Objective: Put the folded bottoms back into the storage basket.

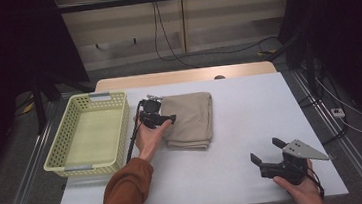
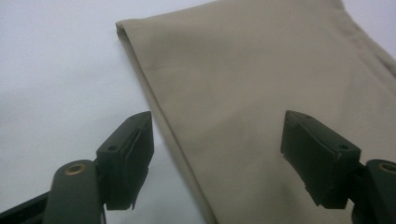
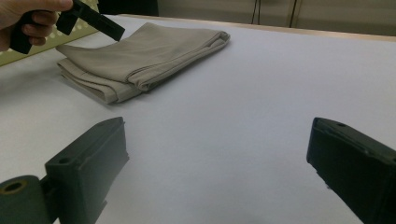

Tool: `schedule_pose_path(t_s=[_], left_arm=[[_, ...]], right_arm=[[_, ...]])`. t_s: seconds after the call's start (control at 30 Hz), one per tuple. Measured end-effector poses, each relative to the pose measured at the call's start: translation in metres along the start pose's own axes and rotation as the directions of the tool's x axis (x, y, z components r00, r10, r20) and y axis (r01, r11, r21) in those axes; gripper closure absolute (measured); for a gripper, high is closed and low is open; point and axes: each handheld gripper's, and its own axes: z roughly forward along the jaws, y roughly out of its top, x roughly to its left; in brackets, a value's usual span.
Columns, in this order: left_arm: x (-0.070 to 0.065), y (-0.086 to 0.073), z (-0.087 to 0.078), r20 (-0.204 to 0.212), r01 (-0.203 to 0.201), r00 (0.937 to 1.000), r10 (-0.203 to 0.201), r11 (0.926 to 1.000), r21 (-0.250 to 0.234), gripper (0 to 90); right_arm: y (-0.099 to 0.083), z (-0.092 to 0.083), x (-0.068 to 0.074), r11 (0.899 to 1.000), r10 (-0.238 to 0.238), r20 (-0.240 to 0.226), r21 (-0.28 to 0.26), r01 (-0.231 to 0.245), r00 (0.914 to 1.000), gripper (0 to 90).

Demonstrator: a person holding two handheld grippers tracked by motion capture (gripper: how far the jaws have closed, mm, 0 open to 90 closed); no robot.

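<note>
At the middle of the counter [image 1: 251,125] lies the folded beige cloth [image 1: 189,120], just beside the yellow-green basket [image 1: 75,168] at its left. Nothing is lifted yet, as I judge it: the cloth rests flat and the basket is bare, so the grasp and any carrying are yet to come. My left hand-held gripper [image 1: 163,119] hangs over the cloth's near-left edge, jaws apart and straddling that folded edge, one over the counter and one over the fabric, pads not pressing. My left forearm reaches forward in its rust sleeve [image 1: 127,192]. My right hand-held gripper [image 1: 268,153] rests near the counter's front right, well apart from the cloth, jaws wide with nothing between them.
</note>
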Motion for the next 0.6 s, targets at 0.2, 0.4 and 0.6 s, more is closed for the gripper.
schedule_pose_path(t_s=[0.2,0.4,0.6], left_arm=[[0.007,0.001,0.011,0.032,0.037,0.9988,-0.038,0.9985,0.04,35.8],[0.007,-0.002,0.016,-0.014,0.046,0.9989,-0.045,0.9967,0.066,26.8],[0.009,-0.002,0.016,0.013,0.082,0.9964,-0.083,0.9943,0.068,27.2]], right_arm=[[0.0,0.0,0.0,1.0,0.01,-0.004,0.004,-0.01,0.9999,4.6],[-0.001,0.001,0.001,1.0,0.006,-0.012,0.01,-0.006,0.9999,4.5],[-0.001,0.001,0.0,1.0,0.01,-0.021,0.014,-0.01,0.9997,4.5]])
